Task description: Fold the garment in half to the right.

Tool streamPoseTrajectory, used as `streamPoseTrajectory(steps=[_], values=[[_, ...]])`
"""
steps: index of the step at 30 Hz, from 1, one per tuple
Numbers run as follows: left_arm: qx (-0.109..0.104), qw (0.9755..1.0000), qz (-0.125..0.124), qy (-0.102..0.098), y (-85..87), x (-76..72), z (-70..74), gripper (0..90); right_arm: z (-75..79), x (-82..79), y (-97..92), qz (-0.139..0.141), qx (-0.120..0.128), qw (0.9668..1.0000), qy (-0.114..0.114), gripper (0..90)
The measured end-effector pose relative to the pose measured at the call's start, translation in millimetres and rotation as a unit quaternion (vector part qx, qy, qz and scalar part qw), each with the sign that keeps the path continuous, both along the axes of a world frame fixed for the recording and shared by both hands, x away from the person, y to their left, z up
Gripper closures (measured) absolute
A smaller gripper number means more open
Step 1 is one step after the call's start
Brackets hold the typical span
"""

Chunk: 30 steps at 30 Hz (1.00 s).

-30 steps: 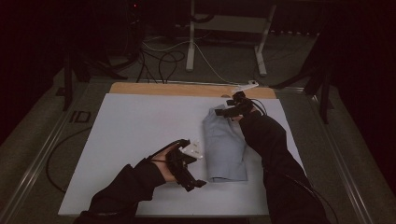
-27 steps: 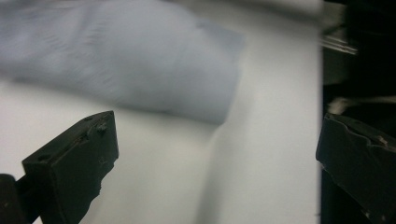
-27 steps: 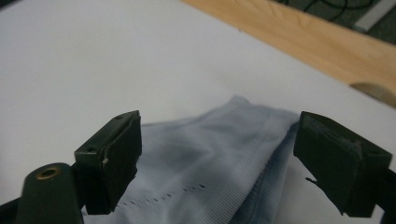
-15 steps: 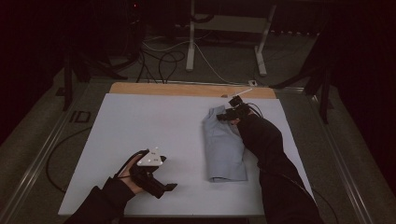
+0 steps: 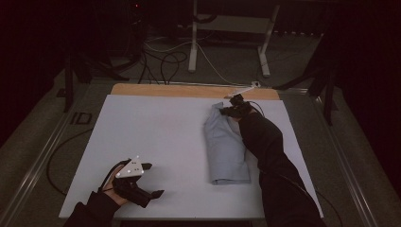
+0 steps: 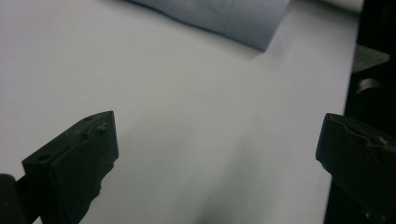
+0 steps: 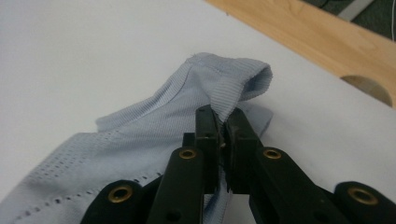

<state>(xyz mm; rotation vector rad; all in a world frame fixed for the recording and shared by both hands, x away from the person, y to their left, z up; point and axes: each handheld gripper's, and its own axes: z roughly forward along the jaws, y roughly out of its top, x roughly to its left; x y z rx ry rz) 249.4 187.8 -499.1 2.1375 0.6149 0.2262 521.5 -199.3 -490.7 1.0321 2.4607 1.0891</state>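
On the table's point(image 5: 156, 132) right half a folded shirt point(image 5: 226, 146) is lying; the right gripper point(image 7: 223, 126) has just been closing and is clamping its far collar; the left gripper point(image 5: 147, 180), jaws apart, is idling near-left; folding seems partly done.

Big white rectangular table sheet point(image 5: 161, 142) sits on a light wooden board point(image 5: 189, 91) that peeks out along the far edge. Behind it, a white metal stand point(image 5: 194, 42) and tangled dark cables point(image 5: 165, 61) sprawl over the grey floor.
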Motion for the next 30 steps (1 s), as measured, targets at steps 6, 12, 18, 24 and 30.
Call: streamPoseTrajectory(steps=[6, 12, 18, 24, 30], values=[[0.005, 0.9998, 0.017, 0.002, 10.8, 2.7, -5.0, 0.5, -11.3, 6.3, -0.3, -0.013, -0.012, 0.9997, 0.016, 85.7], [0.007, 0.9995, 0.029, 0.008, 16.4, 3.4, -9.1, 0.5, -20.4, 11.1, 0.9, -0.022, -0.031, 0.9989, 0.028, 84.9], [-0.001, 0.9992, 0.039, 0.009, 22.3, 4.4, -10.1, 0.5, -26.7, 12.7, 1.3, -0.036, -0.043, 0.9980, 0.030, 73.5], [-0.007, 0.9990, 0.043, 0.005, 25.0, 4.3, -8.2, 0.5, -19.2, 12.2, -1.8, -0.037, -0.034, 0.9982, 0.032, 40.0], [-0.009, 0.9990, 0.043, -0.001, 26.8, 3.0, -4.8, 0.5, -1.7, 4.0, -5.8, -0.013, -0.003, 0.9994, 0.032, 19.0]])
